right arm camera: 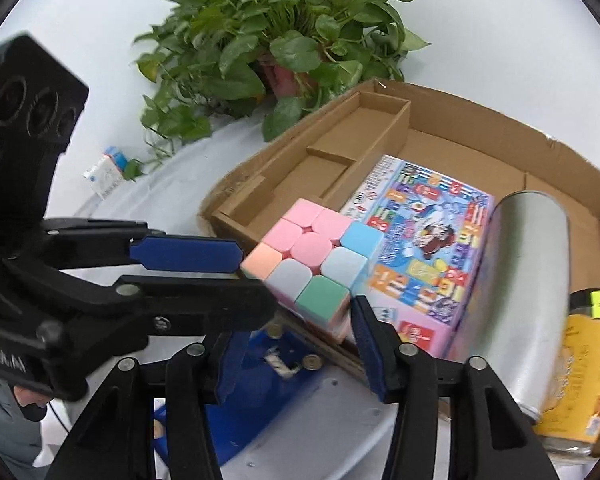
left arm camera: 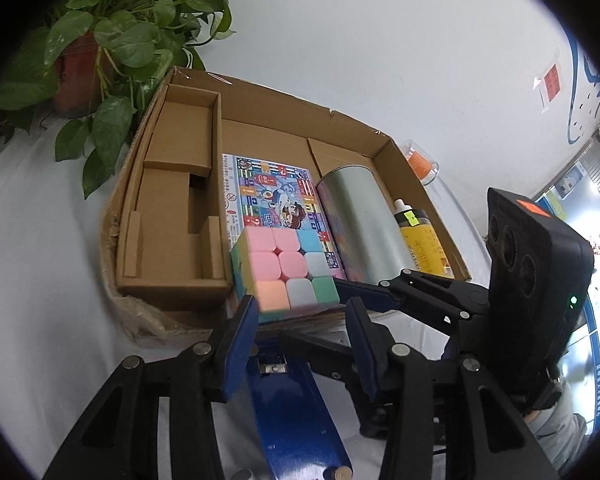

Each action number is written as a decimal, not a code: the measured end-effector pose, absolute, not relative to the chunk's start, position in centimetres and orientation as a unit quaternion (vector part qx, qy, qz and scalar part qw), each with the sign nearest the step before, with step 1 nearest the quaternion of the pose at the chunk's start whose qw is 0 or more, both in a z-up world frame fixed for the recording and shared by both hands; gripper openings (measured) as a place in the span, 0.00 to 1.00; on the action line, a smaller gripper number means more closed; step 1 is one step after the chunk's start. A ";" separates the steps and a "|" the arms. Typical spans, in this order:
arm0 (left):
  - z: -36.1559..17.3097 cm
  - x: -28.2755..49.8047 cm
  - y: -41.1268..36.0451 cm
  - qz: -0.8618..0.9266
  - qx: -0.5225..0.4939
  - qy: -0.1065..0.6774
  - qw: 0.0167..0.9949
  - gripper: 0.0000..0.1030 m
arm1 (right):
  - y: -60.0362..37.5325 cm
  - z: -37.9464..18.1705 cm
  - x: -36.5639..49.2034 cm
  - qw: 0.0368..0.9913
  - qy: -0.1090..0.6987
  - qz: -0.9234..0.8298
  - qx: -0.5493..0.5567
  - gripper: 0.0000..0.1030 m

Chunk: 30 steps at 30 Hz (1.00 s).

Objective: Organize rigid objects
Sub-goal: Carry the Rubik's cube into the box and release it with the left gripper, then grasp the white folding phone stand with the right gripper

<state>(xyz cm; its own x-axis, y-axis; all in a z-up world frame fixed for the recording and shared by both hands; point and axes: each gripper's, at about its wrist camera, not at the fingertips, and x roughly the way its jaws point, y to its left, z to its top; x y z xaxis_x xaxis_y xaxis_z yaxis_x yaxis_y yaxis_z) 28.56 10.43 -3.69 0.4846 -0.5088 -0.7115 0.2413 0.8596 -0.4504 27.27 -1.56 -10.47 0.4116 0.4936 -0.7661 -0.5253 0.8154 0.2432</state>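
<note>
- The pastel puzzle cube (left arm camera: 288, 270) sits at the near edge of the open cardboard box (left arm camera: 260, 92), resting on a colourful printed game box (left arm camera: 268, 192) that lies flat in the middle section.
- Both pairs of tongs meet at the cube. The left tongs (left arm camera: 300, 316) bracket its lower near edge — blue pads partly parted, just beside its sides; whether they press on it I cannot tell.
- The right tongs (right arm camera: 292, 320) come in from the other side; in the left wrist view their blue pad lies against the cube's right face, but a firm grip is not clear. Their jaws are also partly parted.
- Right of the game box lies a silver cylindrical tin (left arm camera: 364, 224) on its side, and beside that a yellow bottle (left arm camera: 420, 240) with a white cap.
- The box's left section holds only cardboard dividers (left arm camera: 180, 200).
- A blue stapler-like tool (left arm camera: 292, 412) lies on the white surface (left arm camera: 40, 280) beneath the tongs.
- A leafy potted plant (right arm camera: 284, 40) stands behind the box.
</note>
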 end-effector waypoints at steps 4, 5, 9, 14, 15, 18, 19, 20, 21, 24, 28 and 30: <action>-2.6 25.7 11.7 -0.201 -0.129 0.438 0.867 0.49 | -3.4 -9.1 23.6 0.874 0.415 0.251 -0.031 0.74; -2.4 24.5 11.9 -0.190 -0.118 0.433 0.873 0.58 | -4.2 -8.8 21.8 0.882 0.402 0.242 -0.034 0.80; -3.4 21.5 12.0 -0.190 -0.124 0.433 0.873 0.70 | -5.9 -11.5 17.2 0.870 0.449 0.202 0.016 0.83; -6.9 21.3 10.4 -0.206 -0.153 0.474 0.842 0.68 | -5.0 -16.0 16.5 0.839 0.508 0.181 0.074 0.61; -7.1 21.0 10.1 -0.209 -0.157 0.475 0.840 0.68 | -4.8 -16.3 16.7 0.836 0.511 0.182 0.080 0.60; -6.9 19.5 10.5 -0.200 -0.164 0.464 0.847 0.68 | -4.7 -17.1 17.2 0.832 0.510 0.181 0.120 0.60; -6.7 18.9 10.9 -0.194 -0.168 0.460 0.850 0.68 | -4.5 -17.1 17.3 0.833 0.509 0.175 0.124 0.59; -6.7 18.4 11.2 -0.190 -0.172 0.458 0.851 0.68 | -4.2 -17.2 17.3 0.836 0.507 0.171 0.125 0.57; -6.5 17.8 11.5 -0.186 -0.178 0.455 0.852 0.68 | -4.1 -17.2 17.2 0.837 0.503 0.173 0.129 0.50; -5.9 16.4 11.6 -0.177 -0.178 0.447 0.858 0.68 | -4.4 -16.6 16.6 0.847 0.485 0.184 0.119 0.37; -4.9 14.7 10.3 -0.187 -0.175 0.437 0.862 0.68 | -6.0 -15.6 14.6 0.856 0.472 0.191 0.085 0.29; -4.8 14.4 9.1 -0.195 -0.177 0.437 0.860 0.68 | -7.7 -14.3 12.6 0.869 0.460 0.176 0.048 0.23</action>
